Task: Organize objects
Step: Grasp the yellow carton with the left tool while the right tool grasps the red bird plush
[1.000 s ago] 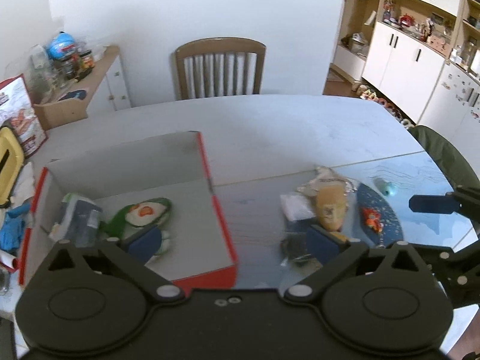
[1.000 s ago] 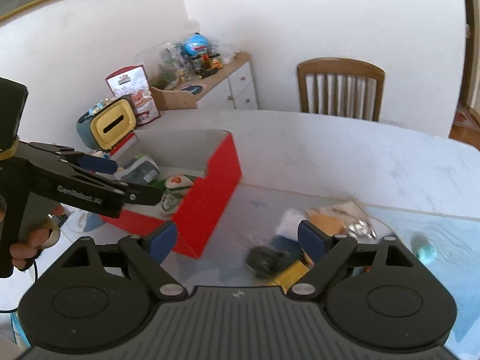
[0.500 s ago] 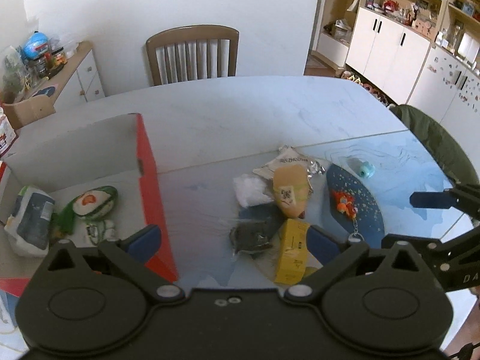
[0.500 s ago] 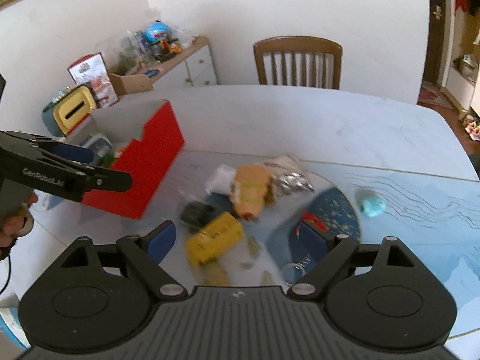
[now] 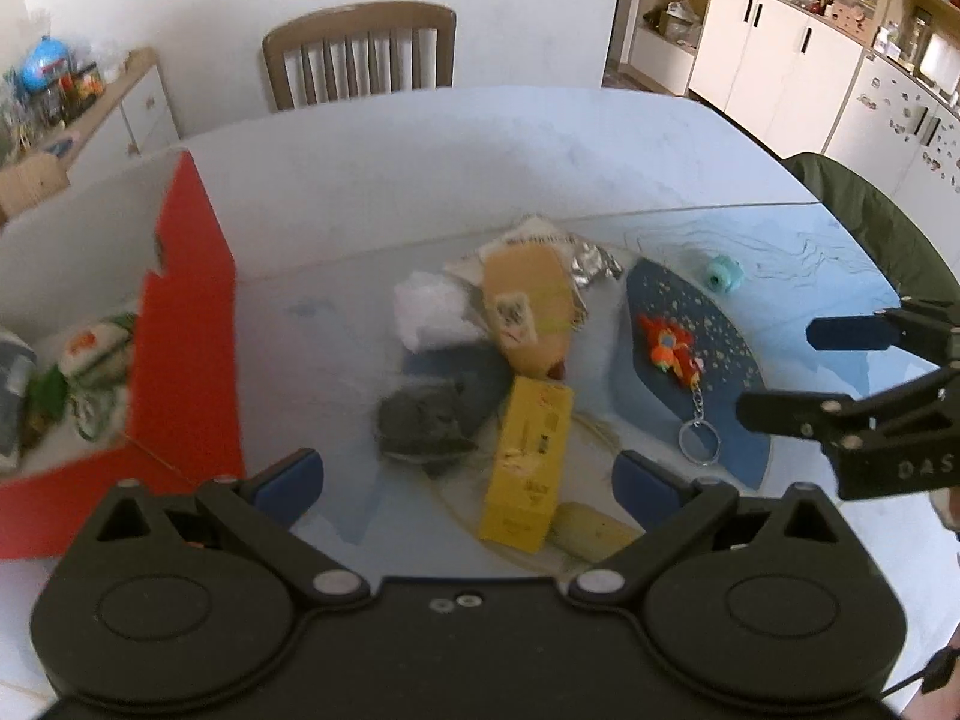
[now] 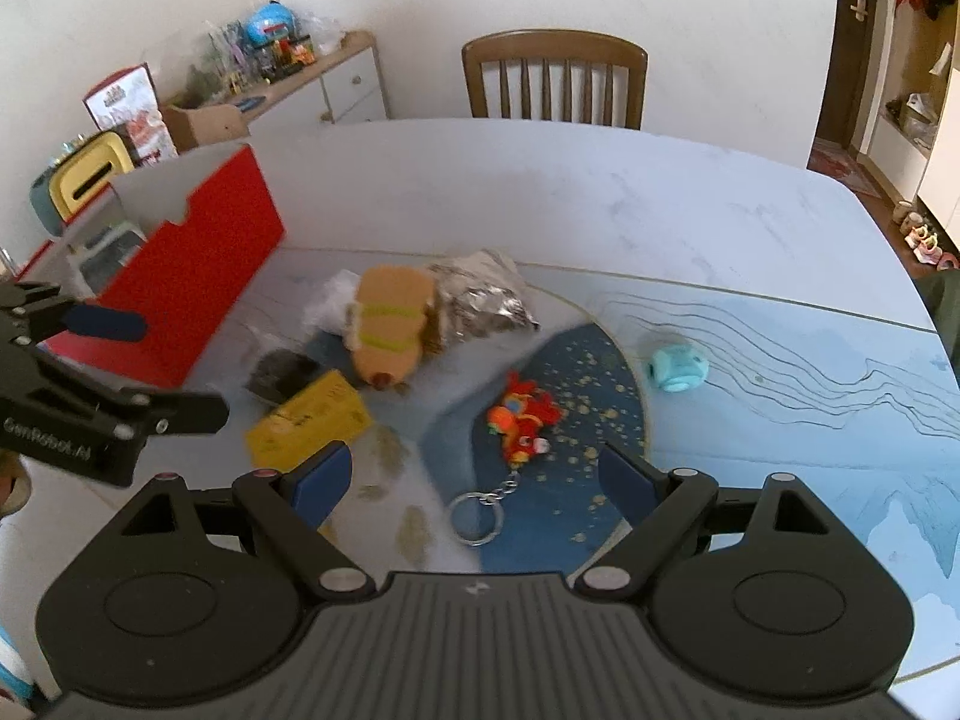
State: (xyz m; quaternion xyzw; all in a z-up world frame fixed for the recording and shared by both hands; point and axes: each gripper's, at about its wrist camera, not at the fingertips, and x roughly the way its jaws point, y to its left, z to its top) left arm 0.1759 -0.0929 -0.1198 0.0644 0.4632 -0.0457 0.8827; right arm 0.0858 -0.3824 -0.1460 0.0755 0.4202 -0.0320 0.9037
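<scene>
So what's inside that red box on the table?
In the red box, an avocado-shaped soft toy and a grey-white packet show in the left view. The rest of its floor is hidden behind the red wall and the picture edge.

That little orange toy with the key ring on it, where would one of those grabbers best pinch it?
Probably across the orange toy's plump body, coming straight down from above. It lies flat on the dark blue mat, clear of the pile, so fingers can straddle it. The chain and key ring lie thin and flat, hard to pinch. The right gripper is open, nearest.
</scene>
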